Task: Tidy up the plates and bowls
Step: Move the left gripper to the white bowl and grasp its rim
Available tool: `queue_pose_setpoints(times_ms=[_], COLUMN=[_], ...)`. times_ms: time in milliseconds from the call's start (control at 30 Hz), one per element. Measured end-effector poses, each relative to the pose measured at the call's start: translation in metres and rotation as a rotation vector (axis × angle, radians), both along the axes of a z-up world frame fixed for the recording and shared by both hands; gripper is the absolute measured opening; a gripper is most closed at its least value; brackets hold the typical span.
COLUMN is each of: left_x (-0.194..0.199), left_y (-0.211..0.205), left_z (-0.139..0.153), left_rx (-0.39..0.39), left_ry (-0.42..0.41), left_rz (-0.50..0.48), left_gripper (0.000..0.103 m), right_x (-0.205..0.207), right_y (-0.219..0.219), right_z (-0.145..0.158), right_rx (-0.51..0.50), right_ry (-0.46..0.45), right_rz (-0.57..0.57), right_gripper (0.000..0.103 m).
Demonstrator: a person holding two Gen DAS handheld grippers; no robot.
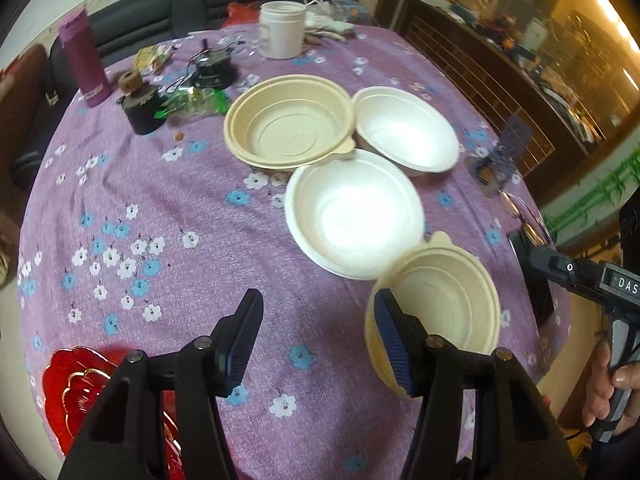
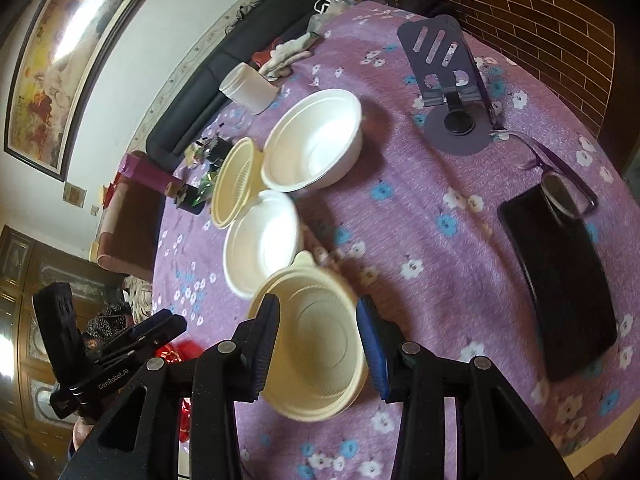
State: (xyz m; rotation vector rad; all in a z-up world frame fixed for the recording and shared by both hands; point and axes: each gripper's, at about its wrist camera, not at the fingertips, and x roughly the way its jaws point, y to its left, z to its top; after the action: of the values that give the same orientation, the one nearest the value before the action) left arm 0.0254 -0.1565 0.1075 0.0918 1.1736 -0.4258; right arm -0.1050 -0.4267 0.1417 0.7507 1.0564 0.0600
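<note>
Several bowls sit on a purple flowered tablecloth [image 1: 168, 216]. A beige bowl [image 1: 290, 122] and a white bowl [image 1: 406, 136] stand far; a second white bowl [image 1: 354, 212] lies in the middle. A near beige bowl [image 1: 444, 304] sits by the table's right edge. My left gripper [image 1: 320, 340] is open and empty above the cloth, its right finger in front of that bowl's rim. In the right wrist view my right gripper [image 2: 316, 344] is open, with the near beige bowl [image 2: 316, 344] between its fingers. A red plate [image 1: 80, 392] lies at the near left.
Far side holds a magenta flask [image 1: 82, 56], a white jar [image 1: 282, 28], a black cup [image 1: 142, 112], cables and wrappers. A purple phone stand [image 2: 448, 72], glasses [image 2: 560, 184] and a black phone [image 2: 560, 288] lie on the right. A dark sofa stands behind the table.
</note>
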Motion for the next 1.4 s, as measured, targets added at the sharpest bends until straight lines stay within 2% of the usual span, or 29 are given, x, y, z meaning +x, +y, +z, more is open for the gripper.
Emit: queue_pose_setpoints(times_ms=[233, 333, 467, 633, 700, 767, 867, 933, 1067, 1200, 1400], left_x=[0.025, 0.036, 0.057, 0.073, 0.078, 0.082, 0.084, 0.081, 0.075, 0.07, 0.056], left_y=[0.014, 0.009, 0.007, 0.004, 0.001, -0.003, -0.014, -0.022, -0.025, -0.012, 0.013], left_z=[-0.022, -0.025, -0.041, -0.056, -0.062, -0.066, -0.067, -0.066, -0.062, -0.057, -0.04], left_rx=[-0.026, -0.017, -0.023, -0.026, -0.026, -0.039, -0.038, -0.014, 0.019, 0.006, -0.005], left_ry=[0.039, 0.015, 0.045, 0.072, 0.081, 0.091, 0.083, 0.065, 0.037, 0.045, 0.01], left_rz=[0.099, 0.102, 0.129, 0.129, 0.127, 0.113, 0.072, 0.038, 0.024, 0.044, 0.091], left_gripper=[0.056, 0.056, 0.05, 0.048, 0.043, 0.032, 0.018, 0.014, 0.014, 0.014, 0.014], right_x=[0.036, 0.056, 0.081, 0.109, 0.118, 0.125, 0.133, 0.135, 0.137, 0.136, 0.133], right_y=[0.01, 0.016, 0.024, 0.031, 0.033, 0.037, 0.041, 0.045, 0.054, 0.062, 0.079], right_z=[-0.013, -0.018, -0.026, -0.043, -0.049, -0.055, -0.061, -0.061, -0.054, -0.047, -0.034], right_rx=[-0.011, -0.021, -0.038, -0.05, -0.05, -0.06, -0.068, -0.084, -0.107, -0.108, -0.093], right_ry=[0.033, 0.042, 0.047, 0.071, 0.08, 0.091, 0.105, 0.104, 0.095, 0.085, 0.06], right_rz=[0.085, 0.117, 0.16, 0.196, 0.21, 0.227, 0.231, 0.236, 0.251, 0.264, 0.289], right_gripper=[0.043, 0.043, 0.043, 0.043, 0.035, 0.029, 0.022, 0.02, 0.016, 0.016, 0.016])
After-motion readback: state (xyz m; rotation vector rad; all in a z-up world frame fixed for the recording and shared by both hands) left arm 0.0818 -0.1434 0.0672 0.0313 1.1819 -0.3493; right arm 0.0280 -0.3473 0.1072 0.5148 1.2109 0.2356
